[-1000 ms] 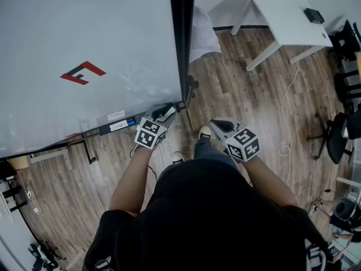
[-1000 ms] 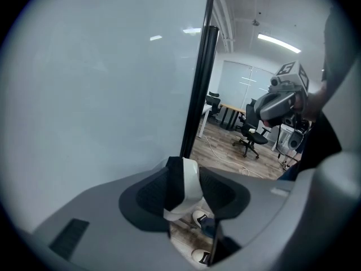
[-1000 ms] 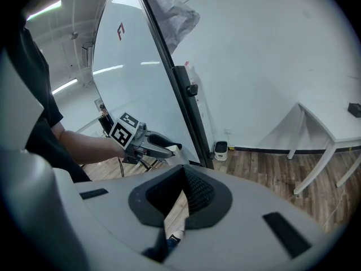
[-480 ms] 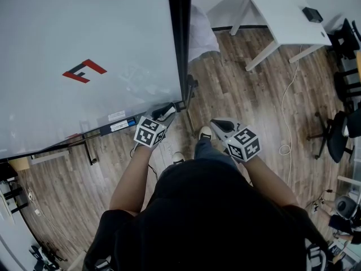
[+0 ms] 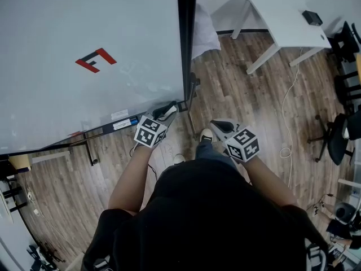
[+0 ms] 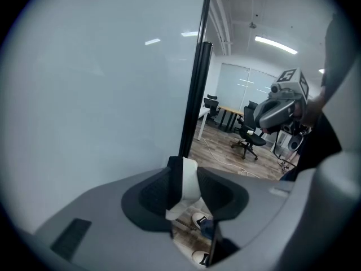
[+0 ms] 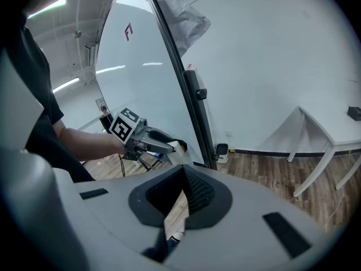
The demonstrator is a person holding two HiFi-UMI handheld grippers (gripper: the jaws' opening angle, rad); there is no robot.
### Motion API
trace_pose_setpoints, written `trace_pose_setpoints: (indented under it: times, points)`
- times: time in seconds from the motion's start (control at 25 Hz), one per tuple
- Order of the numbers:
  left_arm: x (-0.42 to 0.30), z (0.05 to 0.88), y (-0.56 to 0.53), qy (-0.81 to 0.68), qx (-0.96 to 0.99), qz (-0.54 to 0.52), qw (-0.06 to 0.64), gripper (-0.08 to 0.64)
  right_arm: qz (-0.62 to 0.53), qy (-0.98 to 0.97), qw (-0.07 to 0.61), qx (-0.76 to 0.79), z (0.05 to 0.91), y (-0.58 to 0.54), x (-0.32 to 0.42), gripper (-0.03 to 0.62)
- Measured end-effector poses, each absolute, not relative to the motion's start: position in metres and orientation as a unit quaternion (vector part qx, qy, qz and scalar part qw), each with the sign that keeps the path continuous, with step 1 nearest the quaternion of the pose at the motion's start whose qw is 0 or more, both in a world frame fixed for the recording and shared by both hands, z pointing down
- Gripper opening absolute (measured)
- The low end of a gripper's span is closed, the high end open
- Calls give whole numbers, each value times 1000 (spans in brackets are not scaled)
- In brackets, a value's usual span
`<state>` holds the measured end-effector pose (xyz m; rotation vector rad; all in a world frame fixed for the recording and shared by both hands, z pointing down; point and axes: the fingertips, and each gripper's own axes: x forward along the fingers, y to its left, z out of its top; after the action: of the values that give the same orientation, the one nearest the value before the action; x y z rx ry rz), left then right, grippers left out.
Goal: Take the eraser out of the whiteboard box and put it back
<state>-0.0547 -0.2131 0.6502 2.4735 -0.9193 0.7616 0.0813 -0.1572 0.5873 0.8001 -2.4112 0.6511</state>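
A white eraser with a black felt side (image 6: 189, 182) stands between the pads of my left gripper (image 6: 183, 169), whose jaws are closing and press on it. In the head view the left gripper (image 5: 168, 110) holds the eraser (image 5: 170, 112) at the whiteboard's (image 5: 84, 49) lower right corner. It hangs just over the end of the dark box ledge (image 5: 115, 126). The right gripper view shows the left gripper (image 7: 171, 145) with the eraser (image 7: 179, 147) at its tip. My right gripper (image 5: 216, 123) hangs over the floor to the right, jaws together, holding nothing.
The whiteboard's black frame post (image 5: 186, 38) rises just beyond the left gripper. A white table (image 5: 287, 16) stands at the back right, office chairs (image 5: 338, 134) at the right edge. A cable (image 5: 287, 95) lies on the wooden floor. The person's shoe (image 5: 206, 133) shows between the grippers.
Both grippers stay where they were. Only the head view has drifted slightly, which shifts the whiteboard a little to the right in the picture.
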Motion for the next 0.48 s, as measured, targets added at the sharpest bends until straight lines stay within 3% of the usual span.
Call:
trace_pose_setpoints:
  times: [0.48]
  points:
    - [-61,603,-199,-335,897,241,158,152,220,-894,252,298,569,-139,74,-5]
